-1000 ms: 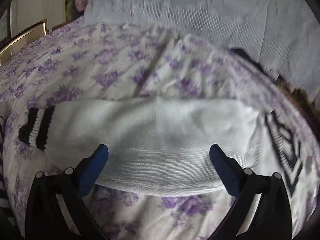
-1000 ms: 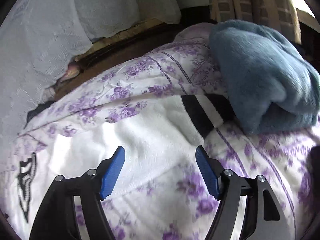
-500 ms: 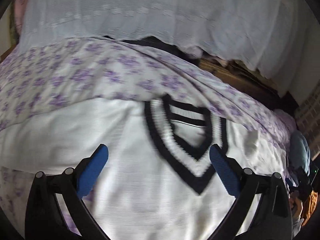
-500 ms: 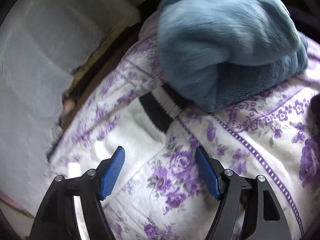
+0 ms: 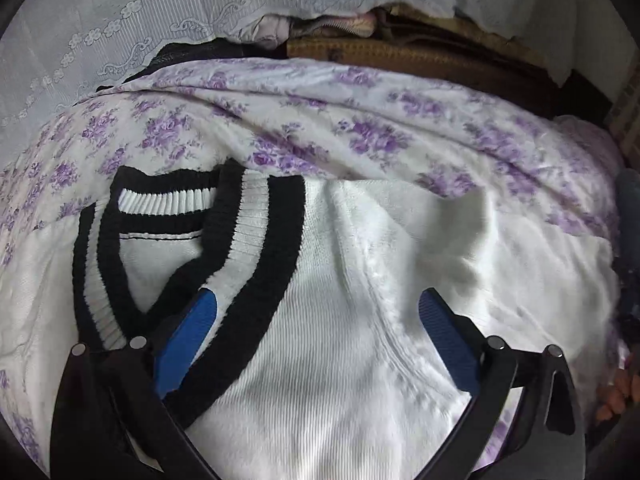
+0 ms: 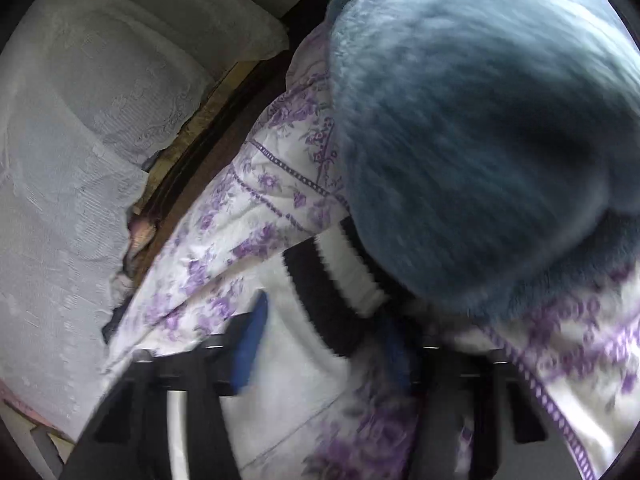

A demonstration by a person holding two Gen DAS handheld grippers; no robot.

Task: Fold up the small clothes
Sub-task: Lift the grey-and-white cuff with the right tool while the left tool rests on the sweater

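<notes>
A white knit sweater (image 5: 340,340) with a black-and-white striped V-neck collar (image 5: 256,248) lies spread on a purple floral bedspread (image 5: 360,128). My left gripper (image 5: 318,320) is open low over the sweater's chest, its left pad on the collar's right band. In the right wrist view, my right gripper (image 6: 320,344) is open around the sweater's black-and-white striped sleeve cuff (image 6: 340,276), which lies against a blue fluffy blanket (image 6: 480,140). The view is blurred.
White lace-covered pillows (image 5: 160,8) and a brown headboard edge (image 5: 420,60) lie behind the bedspread. The blue blanket fills the upper right of the right wrist view. A hand (image 5: 616,396) shows at the left wrist view's right edge.
The left gripper moved right along the sweater from the left sleeve to the collar and closer. The right gripper moved toward the cuff beside the blue blanket, its jaws narrowing somewhat.
</notes>
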